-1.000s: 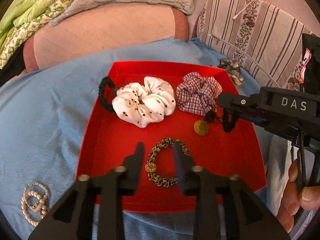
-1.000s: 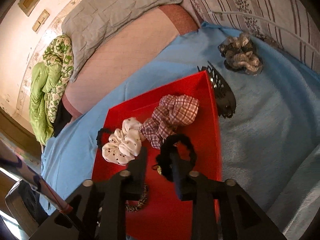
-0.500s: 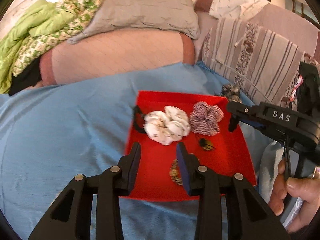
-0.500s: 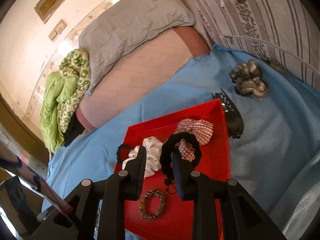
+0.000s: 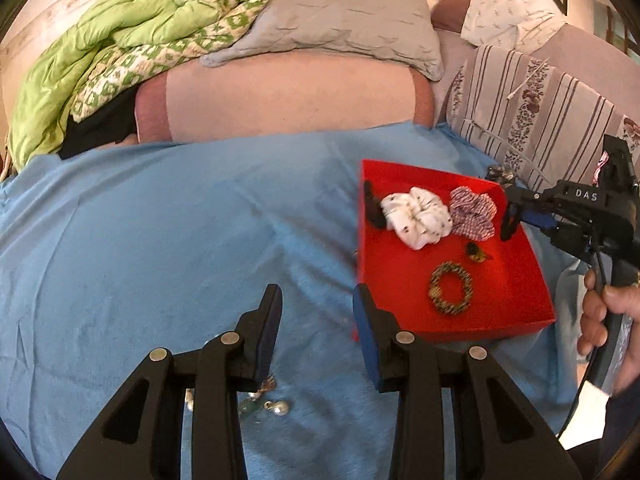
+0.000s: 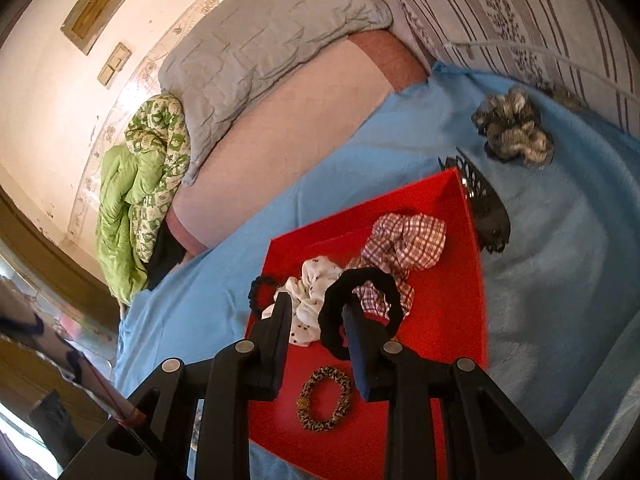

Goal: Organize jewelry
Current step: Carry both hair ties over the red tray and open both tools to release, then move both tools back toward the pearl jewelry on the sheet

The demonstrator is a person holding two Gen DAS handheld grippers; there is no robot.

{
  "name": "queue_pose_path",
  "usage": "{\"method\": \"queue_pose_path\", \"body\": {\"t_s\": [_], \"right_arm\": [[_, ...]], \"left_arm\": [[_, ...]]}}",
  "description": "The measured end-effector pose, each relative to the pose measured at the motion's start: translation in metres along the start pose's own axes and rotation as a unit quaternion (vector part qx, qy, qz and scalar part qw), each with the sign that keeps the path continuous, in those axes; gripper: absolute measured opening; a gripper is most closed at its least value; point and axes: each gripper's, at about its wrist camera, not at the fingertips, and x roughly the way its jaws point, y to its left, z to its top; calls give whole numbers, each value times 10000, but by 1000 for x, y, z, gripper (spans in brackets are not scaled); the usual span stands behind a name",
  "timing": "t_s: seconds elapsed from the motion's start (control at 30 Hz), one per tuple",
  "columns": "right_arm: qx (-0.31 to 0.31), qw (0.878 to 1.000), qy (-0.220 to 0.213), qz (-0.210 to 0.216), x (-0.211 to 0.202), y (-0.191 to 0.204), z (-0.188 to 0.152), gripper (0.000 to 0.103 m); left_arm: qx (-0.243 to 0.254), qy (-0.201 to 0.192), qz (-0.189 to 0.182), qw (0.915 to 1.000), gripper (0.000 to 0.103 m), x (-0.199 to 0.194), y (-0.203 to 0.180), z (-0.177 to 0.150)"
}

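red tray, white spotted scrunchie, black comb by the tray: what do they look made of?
Red tray: looks like stiff felt or matte board; flat colour, no glare, thin upright walls.
White spotted scrunchie: soft woven fabric, possibly satin; gathered folds with a faint sheen.
Black comb: probably glossy hard plastic; it shows bright highlights and thin moulded teeth along its edge.
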Motion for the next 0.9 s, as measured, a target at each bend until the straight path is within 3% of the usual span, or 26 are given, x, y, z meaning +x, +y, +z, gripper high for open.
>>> {"method": "queue_pose_path", "body": {"t_s": [0.03,0.13,0.27,0.33,0.43,0.53,0.67,0.73,0.9], "right_arm": [[6,10000,22,-19,2,-1,-1,30],[-215,9989,204,-376,11,3,-4,47],[-561,9926,255,-1046,18,6,-6,48],[-474,9948,146,-890,14,6,-4,48],[-176,9995,148,-210,12,2,-1,58],[-447,9939,336,-946,24,3,-6,59],[-145,9970,444,-620,24,-3,-6,59],[-266,9965,282,-738,19,1,-6,59],[-300,9988,-19,-374,7,12,-5,59]], "left_arm": [[5,-7,25,10000,35,1,2,-2],[-28,-20,-1,10000,35,2,9,-5],[-55,6,6,10000,35,7,16,-6],[-22,28,58,10000,35,10,19,-8],[21,42,98,9999,35,12,23,-9],[3,44,98,9999,35,12,27,-9],[-42,32,118,9999,35,11,34,-8],[-97,29,137,9999,35,11,38,-7],[-169,34,191,9997,35,11,47,-7]]}}
